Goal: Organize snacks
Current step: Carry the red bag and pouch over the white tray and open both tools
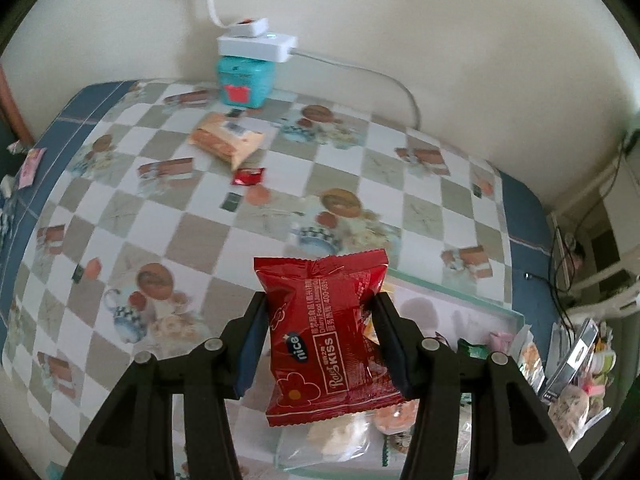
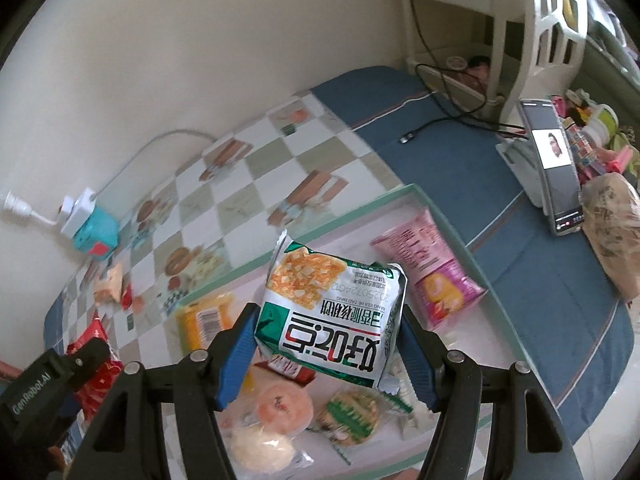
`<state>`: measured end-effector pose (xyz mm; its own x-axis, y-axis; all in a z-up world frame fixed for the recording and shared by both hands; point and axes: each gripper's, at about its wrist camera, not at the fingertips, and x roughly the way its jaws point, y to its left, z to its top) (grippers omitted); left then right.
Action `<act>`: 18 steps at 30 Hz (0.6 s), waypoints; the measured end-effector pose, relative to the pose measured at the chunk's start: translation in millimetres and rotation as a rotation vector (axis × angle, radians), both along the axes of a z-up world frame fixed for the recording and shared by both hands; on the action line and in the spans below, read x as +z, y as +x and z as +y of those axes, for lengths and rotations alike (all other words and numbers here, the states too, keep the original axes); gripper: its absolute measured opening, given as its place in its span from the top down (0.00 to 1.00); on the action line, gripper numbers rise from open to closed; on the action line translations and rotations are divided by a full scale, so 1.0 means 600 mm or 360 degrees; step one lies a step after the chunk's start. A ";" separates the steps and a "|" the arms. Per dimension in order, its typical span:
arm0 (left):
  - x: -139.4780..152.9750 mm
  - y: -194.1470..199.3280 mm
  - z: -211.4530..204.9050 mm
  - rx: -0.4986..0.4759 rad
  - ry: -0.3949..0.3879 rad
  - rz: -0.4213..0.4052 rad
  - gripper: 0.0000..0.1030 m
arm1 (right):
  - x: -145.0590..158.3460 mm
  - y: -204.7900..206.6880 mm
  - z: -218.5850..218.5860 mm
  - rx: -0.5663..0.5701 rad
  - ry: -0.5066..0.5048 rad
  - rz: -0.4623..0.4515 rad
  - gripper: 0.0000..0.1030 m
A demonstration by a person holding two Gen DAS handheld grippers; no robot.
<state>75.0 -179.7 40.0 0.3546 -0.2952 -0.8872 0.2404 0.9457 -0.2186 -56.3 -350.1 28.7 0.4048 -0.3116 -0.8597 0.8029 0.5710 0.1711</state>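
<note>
My left gripper [image 1: 320, 300] is shut on a red snack packet [image 1: 324, 332], held upright above the checked tablecloth at the near-left corner of a pale green-rimmed tray [image 1: 460, 292]. The right wrist view shows that red packet [image 2: 94, 344] at its lower left. My right gripper [image 2: 327, 312] is shut on a green-and-white cracker packet [image 2: 332, 312], which hangs over the tray [image 2: 360, 210]. Inside the tray lie a pink packet [image 2: 432, 276], a yellow packet [image 2: 204, 316], round pastries [image 2: 284, 404] and a green cookie pack [image 2: 352, 412].
A peach packet [image 1: 226, 140] and a small red sachet [image 1: 248, 177] lie on the cloth toward the wall. A teal box [image 1: 245, 82] with a white charger stands at the wall. A phone on a stand [image 2: 556, 160], cables and bagged clutter crowd the right end.
</note>
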 end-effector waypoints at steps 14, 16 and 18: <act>-0.042 -0.005 -0.058 -0.0171 0.0043 0.0016 0.47 | -0.025 -0.009 -0.046 -0.0101 0.0031 0.0070 0.32; -0.047 -0.003 -0.057 -0.0177 0.0028 0.0033 0.47 | -0.029 -0.011 -0.050 -0.0114 0.0036 0.0080 0.32; -0.050 0.000 -0.057 -0.0177 0.0012 0.0045 0.47 | -0.031 -0.012 -0.053 -0.0125 0.0045 0.0084 0.32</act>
